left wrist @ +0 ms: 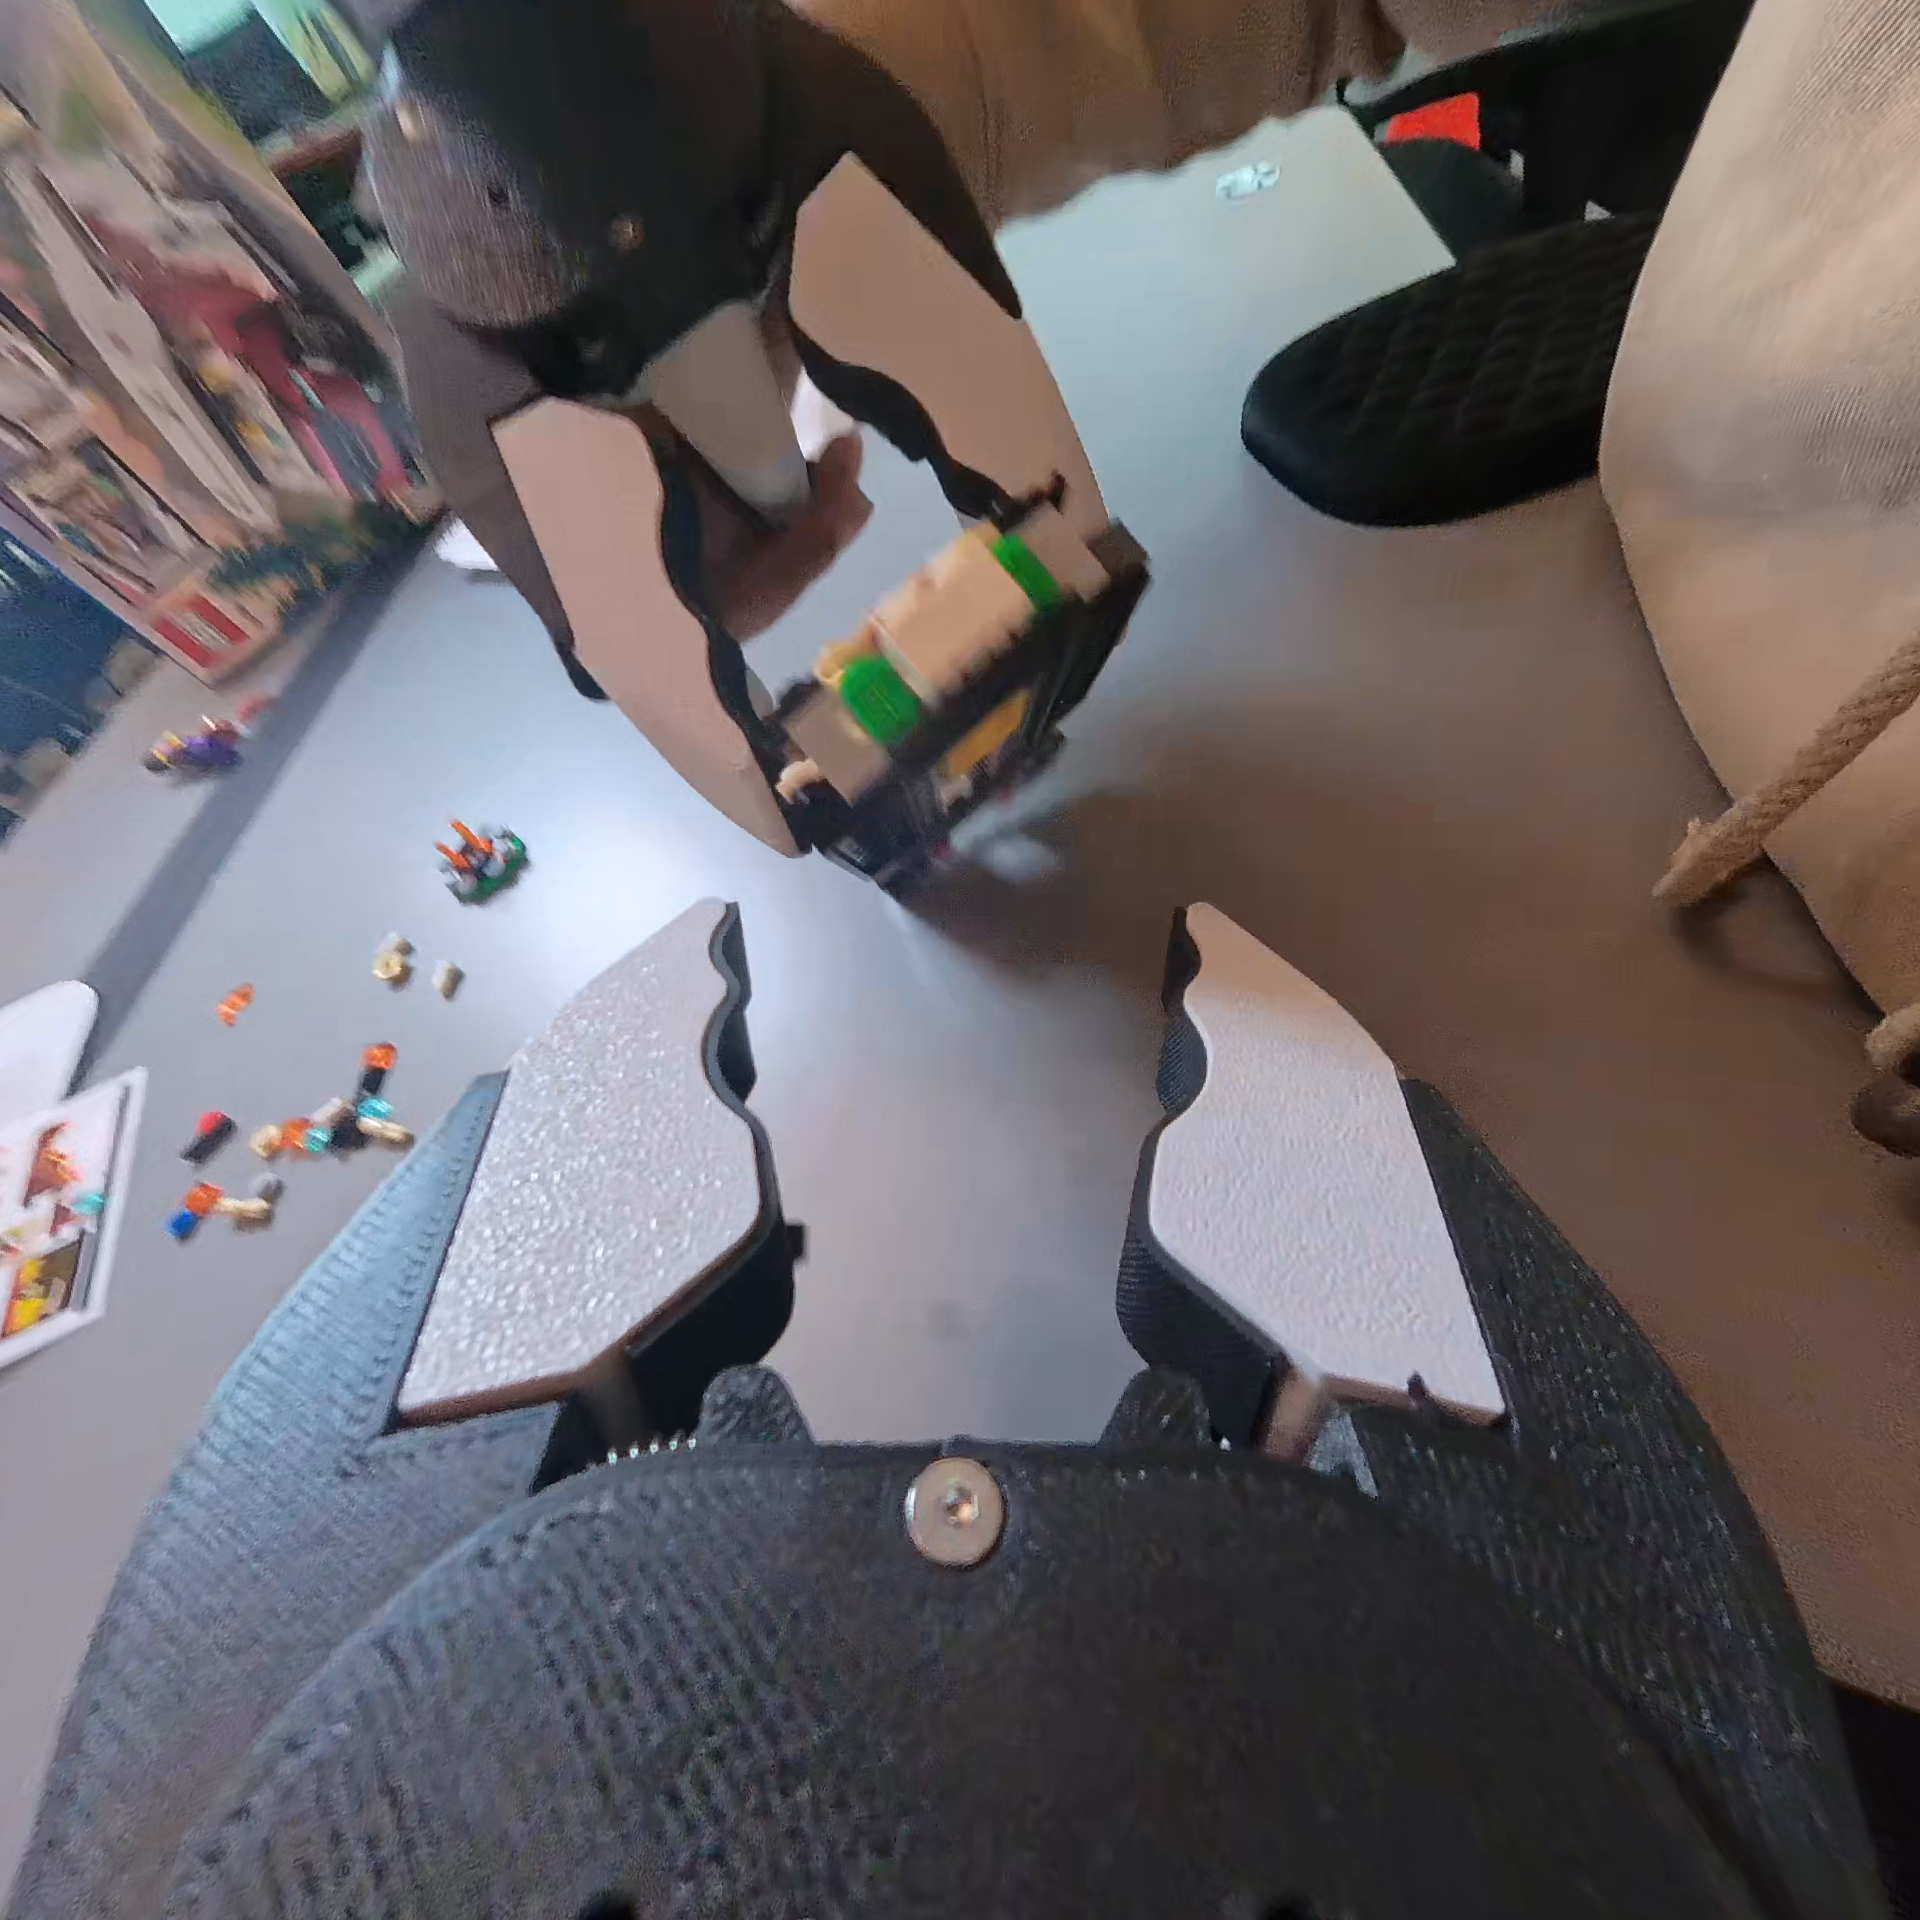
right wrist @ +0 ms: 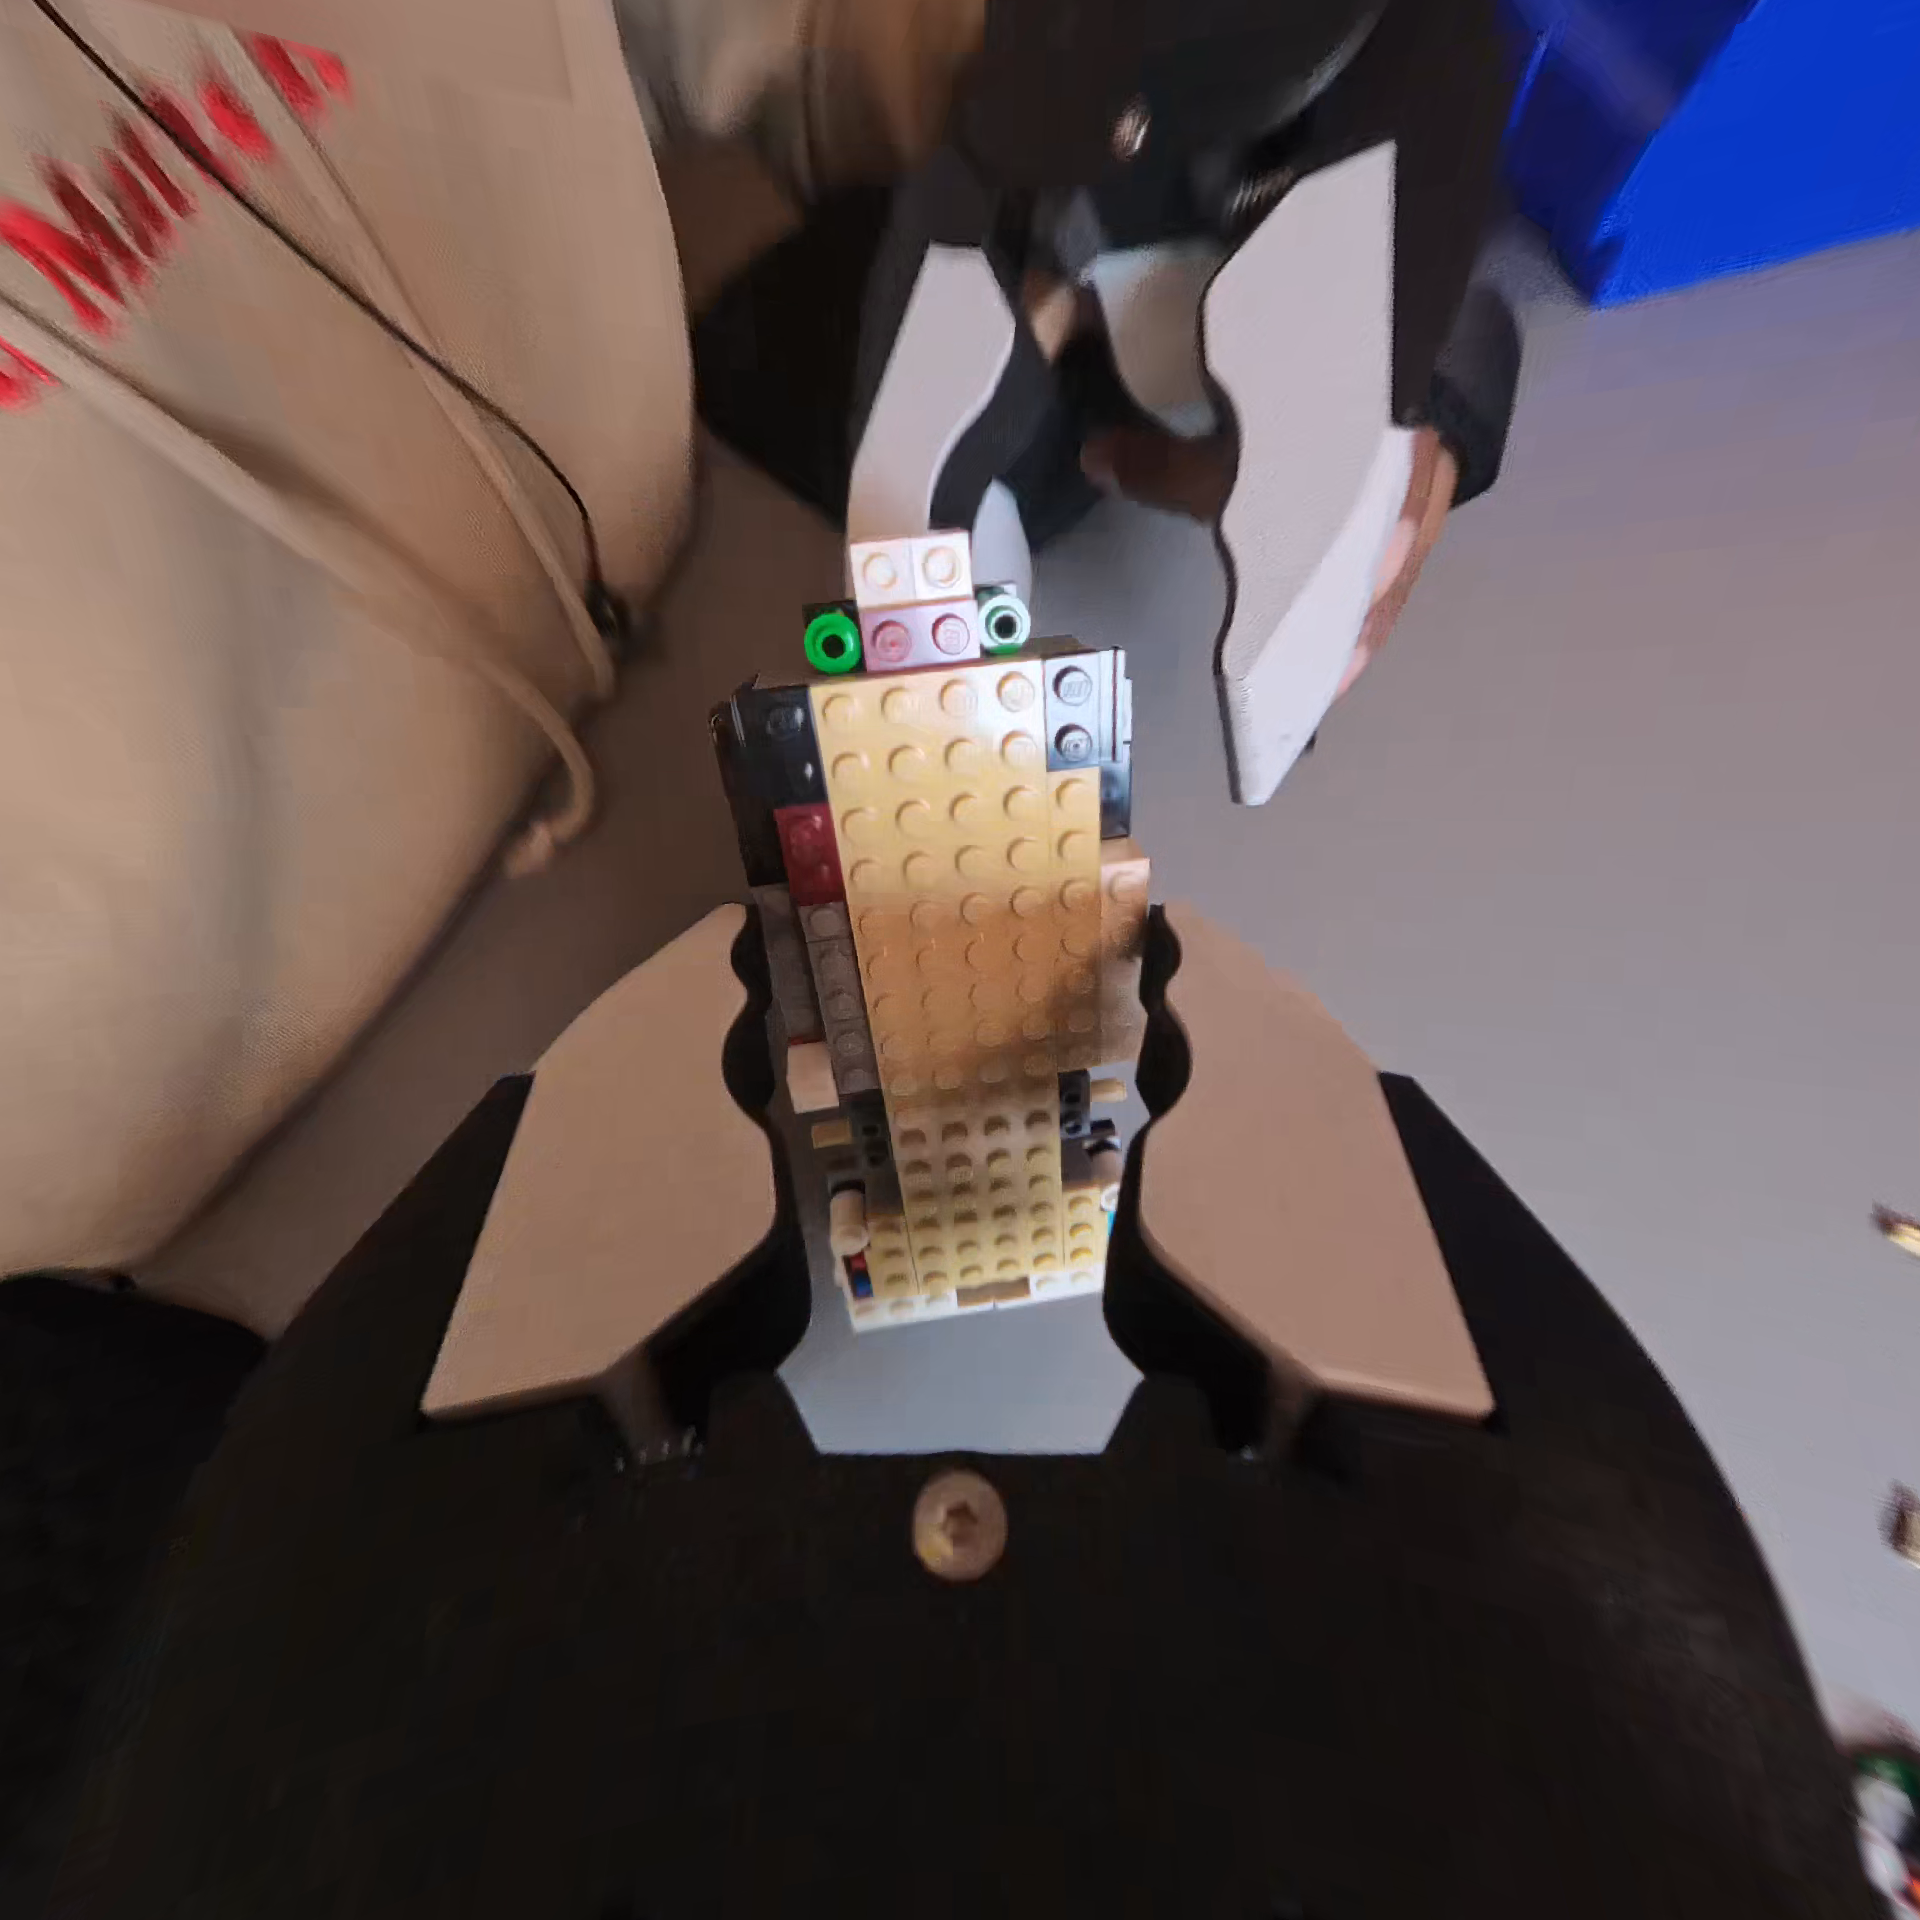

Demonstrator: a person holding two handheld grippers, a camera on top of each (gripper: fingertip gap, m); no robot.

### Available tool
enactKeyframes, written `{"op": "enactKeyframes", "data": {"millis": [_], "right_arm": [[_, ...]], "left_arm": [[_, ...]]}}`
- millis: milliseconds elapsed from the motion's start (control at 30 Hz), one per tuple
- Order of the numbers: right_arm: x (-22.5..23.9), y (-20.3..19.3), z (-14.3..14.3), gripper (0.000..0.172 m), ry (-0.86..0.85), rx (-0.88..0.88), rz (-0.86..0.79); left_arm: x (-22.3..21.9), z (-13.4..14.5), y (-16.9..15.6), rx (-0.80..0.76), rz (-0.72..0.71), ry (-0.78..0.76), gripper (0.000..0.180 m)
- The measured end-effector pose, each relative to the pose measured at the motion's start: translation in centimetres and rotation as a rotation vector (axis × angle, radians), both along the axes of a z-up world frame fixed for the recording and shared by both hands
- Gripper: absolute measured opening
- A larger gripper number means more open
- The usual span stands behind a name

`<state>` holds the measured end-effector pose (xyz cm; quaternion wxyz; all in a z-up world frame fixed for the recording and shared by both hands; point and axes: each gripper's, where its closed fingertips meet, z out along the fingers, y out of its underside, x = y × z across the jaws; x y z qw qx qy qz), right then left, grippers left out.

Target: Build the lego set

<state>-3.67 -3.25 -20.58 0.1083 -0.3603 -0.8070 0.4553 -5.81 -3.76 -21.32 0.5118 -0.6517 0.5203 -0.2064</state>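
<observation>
Grey table (left wrist: pixel 935 1195) carries scattered loose bricks (left wrist: pixel 312 1132). Right claw (right wrist: pixel 945 935) clamps a tan-plated brick model (right wrist: pixel 956 883) by its sides; left claw (left wrist: pixel 956 925) gapes wide, holding nothing, just short of it. Squeezing could pop plates loose; tilting could slip it.

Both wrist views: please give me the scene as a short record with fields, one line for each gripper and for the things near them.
Right gripper: closed on a brick model, fingers against both its sides.
Model: tan studded plate, black edges, green round pieces at the far end.
Left gripper: open, nothing between the fingers, facing the model.
Surface: grey table.
Loose bricks: on the table, left of the left gripper.
Booklet: at the left edge.
</observation>
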Motion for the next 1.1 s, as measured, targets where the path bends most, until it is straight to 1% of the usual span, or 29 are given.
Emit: {"op": "enactKeyframes", "data": {"millis": [67,167,267,300,333,433,500,567,633,700,767,867,900,933,967,1000,1033,1067,1100], "right_arm": [[0.1,-0.7,1.3,0.069,0.045,-0.143,0.009],[0.2,-2.1,1.9,0.069,0.078,-0.263,0.067],[0.2,-3.6,1.5,0.069,0.069,-0.27,0.131],[0.2,-4.0,1.6,0.069,0.067,-0.273,0.149],[0.3,-4.3,1.5,0.069,0.062,-0.268,0.162],[0.1,-4.5,1.5,0.069,0.054,-0.254,0.156],[-0.1,-4.1,1.5,0.071,0.043,-0.255,0.096],[-0.1,-3.4,1.7,0.072,0.072,-0.229,-0.003],[0.0,-2.5,2.3,0.072,0.13,-0.197,-0.138],[0.6,-1.9,2.8,0.071,0.188,-0.126,-0.278],[1.2,-2.3,3.1,0.072,0.236,-0.076,-0.397],[1.0,-2.3,2.5,0.063,0.296,0.023,-0.591],[0.8,-2.0,2.1,0.051,0.316,0.071,-0.643],[0.5,-1.9,1.8,0.045,0.338,0.122,-0.675],[0.3,-1.7,1.7,0.034,0.364,0.163,-0.696],[0.2,-1.5,1.7,0.026,0.382,0.183,-0.706],[0.1,-1.6,1.7,0.025,0.385,0.18,-0.699],[0.1,-1.6,1.7,0.025,0.379,0.17,-0.692],[0.2,-1.3,1.7,0.025,0.375,0.167,-0.694]], "left_arm": [[0.6,1.3,0.1,0.085,0.004,-0.02,0.073],[1.7,3.3,0.1,0.16,-0.002,-0.064,0.066],[2.4,4.0,-0.3,0.152,-0.044,-0.098,0.056],[2.6,4.1,-0.8,0.14,-0.076,-0.109,0.053],[2.8,3.9,-1.3,0.117,-0.107,-0.114,0.047],[2.9,3.8,-1.7,0.095,-0.127,-0.126,0.044],[2.6,3.8,-1.6,0.095,-0.107,-0.135,0.044],[2.2,3.8,-1.3,0.1,-0.074,-0.143,0.044],[2.0,3.8,-0.9,0.111,-0.034,-0.133,0.043],[2.0,3.8,-0.6,0.124,0.004,-0.113,0.042],[2.1,3.7,-0.3,0.133,0.035,-0.09,0.041],[2.4,3.5,-0.1,0.139,0.056,-0.08,0.038],[2.5,3.4,-0.2,0.129,0.048,-0.085,0.037],[2.6,3.4,-0.2,0.121,0.047,-0.093,0.037],[2.6,3.4,-0.2,0.12,0.048,-0.099,0.037],[2.5,3.4,-0.2,0.119,0.048,-0.101,0.035],[2.4,3.4,-0.2,0.114,0.041,-0.102,0.035],[2.3,3.5,-0.3,0.102,0.033,-0.11,0.039],[1.9,4.0,-0.2,0.086,0.028,-0.14,0.041]]}}
